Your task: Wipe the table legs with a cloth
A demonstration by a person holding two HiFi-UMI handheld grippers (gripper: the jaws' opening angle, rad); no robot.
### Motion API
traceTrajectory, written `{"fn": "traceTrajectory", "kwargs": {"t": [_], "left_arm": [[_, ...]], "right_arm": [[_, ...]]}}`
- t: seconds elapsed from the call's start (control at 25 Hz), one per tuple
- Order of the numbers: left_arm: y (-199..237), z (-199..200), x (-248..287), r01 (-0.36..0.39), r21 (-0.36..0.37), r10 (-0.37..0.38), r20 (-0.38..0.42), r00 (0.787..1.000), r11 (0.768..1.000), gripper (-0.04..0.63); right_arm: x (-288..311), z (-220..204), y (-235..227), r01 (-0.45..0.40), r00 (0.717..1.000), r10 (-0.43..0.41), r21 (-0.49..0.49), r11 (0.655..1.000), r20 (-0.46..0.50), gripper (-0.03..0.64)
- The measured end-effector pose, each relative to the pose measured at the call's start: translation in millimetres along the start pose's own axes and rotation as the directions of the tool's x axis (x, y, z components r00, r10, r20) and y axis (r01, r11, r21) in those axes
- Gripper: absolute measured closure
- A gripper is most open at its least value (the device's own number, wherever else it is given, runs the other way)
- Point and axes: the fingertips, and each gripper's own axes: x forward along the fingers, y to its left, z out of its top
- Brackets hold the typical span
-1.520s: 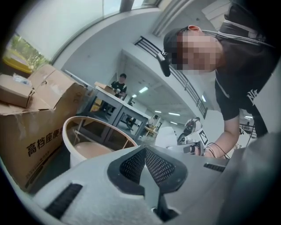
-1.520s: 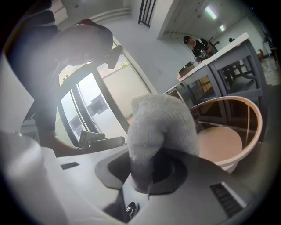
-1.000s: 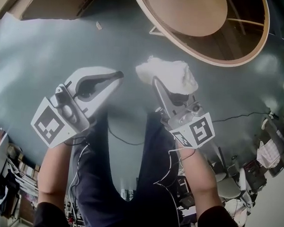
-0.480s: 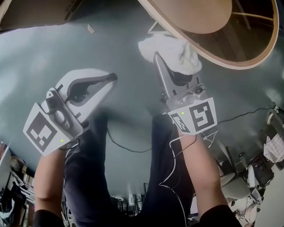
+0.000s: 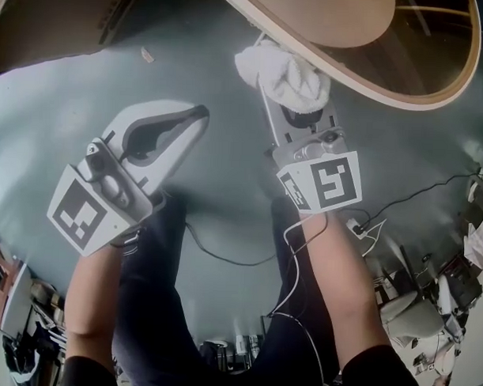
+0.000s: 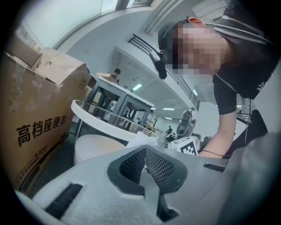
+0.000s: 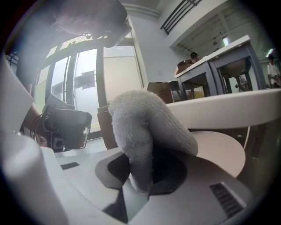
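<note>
Head view: the grey floor (image 5: 61, 134) fills most of the frame, with the round table (image 5: 372, 88) at the top, its pale rim curving above a lower wooden disc. A cardboard box (image 6: 35, 118) stands to one side in the left gripper view.

The left hand-held gripper (image 5: 198, 114) hangs over the floor with its jaws together on nothing. The right hand-held gripper (image 5: 296, 111) is clamped on the cloth (image 5: 285, 75), which bulges out past the jaw tips, right at the rim's underside.

The cloth looks like thick terry: light, soft and floppy. It will probably fold around a thin leg rather than slide. A hold low on the bunch leaves a fat pad free for wiping.
</note>
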Motion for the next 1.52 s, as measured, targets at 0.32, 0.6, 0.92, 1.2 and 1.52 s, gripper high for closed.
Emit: {"fn": "traceTrajectory", "kwargs": {"t": [0.32,0.6,0.92,1.2,1.52], "left_arm": [[11,-14,0,0.001,0.028,-0.001,-0.003,1.000,1.000,0.591],[36,-37,3,-0.030,0.063,0.028,0.030,0.999,0.998,0.591],[61,-76,13,-0.028,0.107,0.030,-0.019,0.999,0.994,0.591],[80,-101,22,-0.018,0.158,0.024,-0.038,0.999,0.987,0.591],[96,-120,40,0.020,0.224,-0.008,-0.056,0.998,0.974,0.591]], "right_arm": [[17,-28,-16,0.031,0.999,-0.031,0.016,0.999,0.014,0.538],[32,-78,-26,0.029,0.999,-0.029,0.009,1.000,-0.020,0.538],[52,-131,-35,0.039,0.998,-0.039,0.011,0.999,-0.048,0.538],[66,-178,-45,0.035,0.997,-0.035,0.008,0.999,-0.070,0.538],[79,-228,-57,0.039,0.994,-0.037,0.016,0.999,-0.100,0.540]]}}
